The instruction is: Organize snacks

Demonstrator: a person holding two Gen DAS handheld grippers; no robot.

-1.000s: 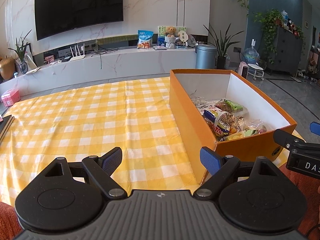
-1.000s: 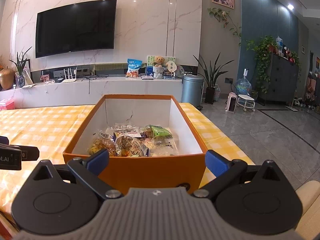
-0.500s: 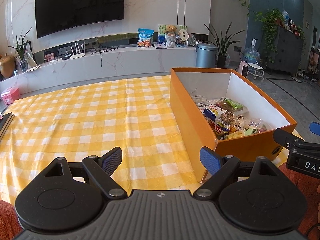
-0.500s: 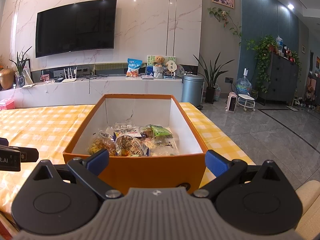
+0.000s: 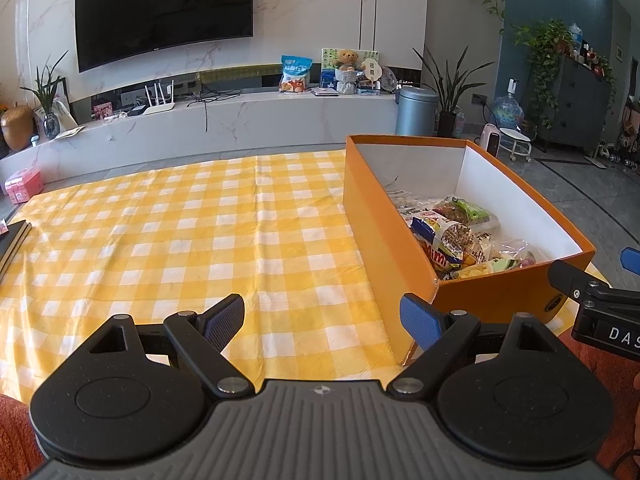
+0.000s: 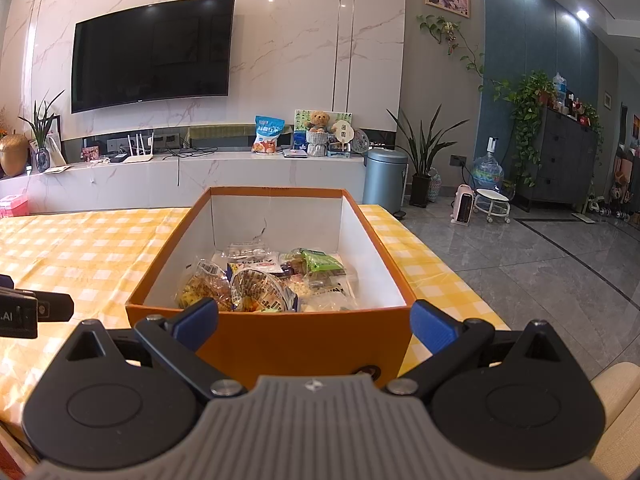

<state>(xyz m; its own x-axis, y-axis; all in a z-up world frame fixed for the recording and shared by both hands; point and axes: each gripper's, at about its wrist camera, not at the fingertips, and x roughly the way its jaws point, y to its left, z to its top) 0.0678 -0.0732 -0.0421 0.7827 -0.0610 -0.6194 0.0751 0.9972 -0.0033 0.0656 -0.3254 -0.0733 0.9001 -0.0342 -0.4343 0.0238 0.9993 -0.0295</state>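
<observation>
An orange box [image 5: 372,208] [image 6: 304,340] with white inner walls stands on the right part of the yellow checked tablecloth [image 5: 180,240]. Several snack packets [image 5: 452,236] [image 6: 264,280] lie inside it. My left gripper [image 5: 322,320] is open and empty, held over the cloth's near edge, left of the box's near corner. My right gripper [image 6: 314,322] is open and empty, just in front of the box's near wall. The right gripper also shows at the right edge of the left wrist view [image 5: 592,300].
Dark books [image 5: 10,240] lie at the table's left edge. Beyond the table stand a white TV console [image 5: 220,120] with a snack bag [image 5: 295,74], a metal bin [image 5: 416,110] and plants. Grey tiled floor [image 6: 540,260] lies to the right.
The left wrist view has tilted up very slightly. The box, snacks and both grippers otherwise stay as they were.
</observation>
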